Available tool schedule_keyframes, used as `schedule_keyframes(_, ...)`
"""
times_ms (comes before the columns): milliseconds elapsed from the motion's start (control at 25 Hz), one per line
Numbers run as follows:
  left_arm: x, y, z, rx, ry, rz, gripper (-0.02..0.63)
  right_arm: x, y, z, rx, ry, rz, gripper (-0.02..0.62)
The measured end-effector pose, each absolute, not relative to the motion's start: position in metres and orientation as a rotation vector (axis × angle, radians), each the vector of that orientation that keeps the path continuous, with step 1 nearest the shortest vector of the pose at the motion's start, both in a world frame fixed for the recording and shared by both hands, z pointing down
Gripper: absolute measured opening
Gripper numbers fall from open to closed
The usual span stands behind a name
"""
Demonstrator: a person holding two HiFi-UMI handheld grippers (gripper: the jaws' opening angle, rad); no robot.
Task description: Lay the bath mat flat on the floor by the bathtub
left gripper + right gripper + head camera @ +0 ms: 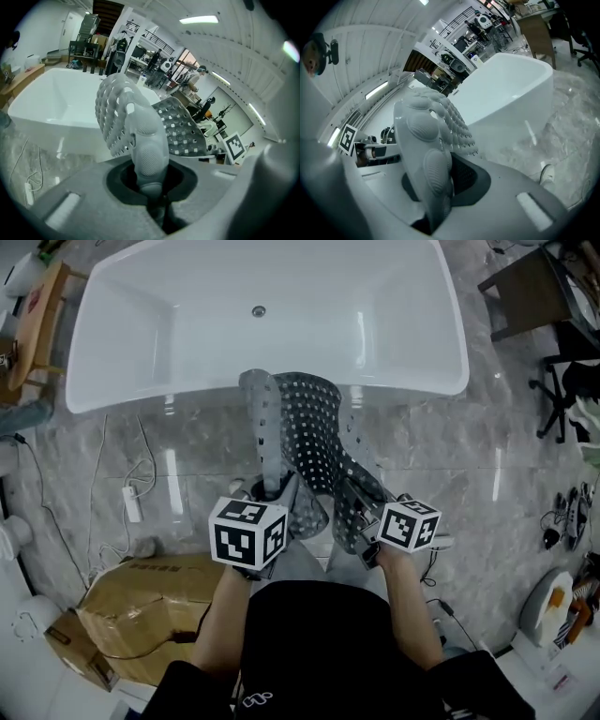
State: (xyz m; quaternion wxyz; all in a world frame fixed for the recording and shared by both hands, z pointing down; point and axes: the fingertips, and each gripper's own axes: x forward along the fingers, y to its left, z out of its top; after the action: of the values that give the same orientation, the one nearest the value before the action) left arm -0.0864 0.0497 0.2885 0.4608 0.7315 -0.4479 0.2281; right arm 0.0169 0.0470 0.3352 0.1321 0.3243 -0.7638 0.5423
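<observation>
Grey perforated bath mat (309, 442) hangs crumpled above the floor (487, 456) by the bathtub (422, 296), pinched by left gripper (150, 183) and right gripper (433, 187); spreading them apart before lowering should flatten it.

The person wears a black shirt (309, 634) with a small white logo (255, 699) low on its front, and black sleeves (187, 690) at either side of it. Just beyond the shirt, the left tongs (267, 491) carry a white cube (248, 532) printed with black square markers. The right tongs (361, 542) carry a matching cube (410, 524). Seen close, each tongs body is smooth pale grey plastic, with a dark oval hollow (150, 180) round the jaws and a lighter rectangular inset (63, 211) set into the shell.
</observation>
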Motion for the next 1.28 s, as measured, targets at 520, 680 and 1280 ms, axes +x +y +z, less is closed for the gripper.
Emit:
schedule_keyframes(520, -0.101, 0.075, 0.387, 1.600, -1.087, 0.609, 0.038, 0.022, 0.063, 0.420, 0.897, -2.048, 1.738, 0.028)
schedule_keyframes(680, -0.108, 0.080, 0.431, 1.569, -1.075, 0.648, 0.038, 0.023, 0.060, 0.457, 0.913, -2.007, 1.745, 0.028)
schedule_keyframes(1280, -0.126, 0.071, 0.584, 1.551, -1.067, 0.808, 0.037, 0.034, 0.040, 0.594, 0.994, -1.906, 1.823, 0.028)
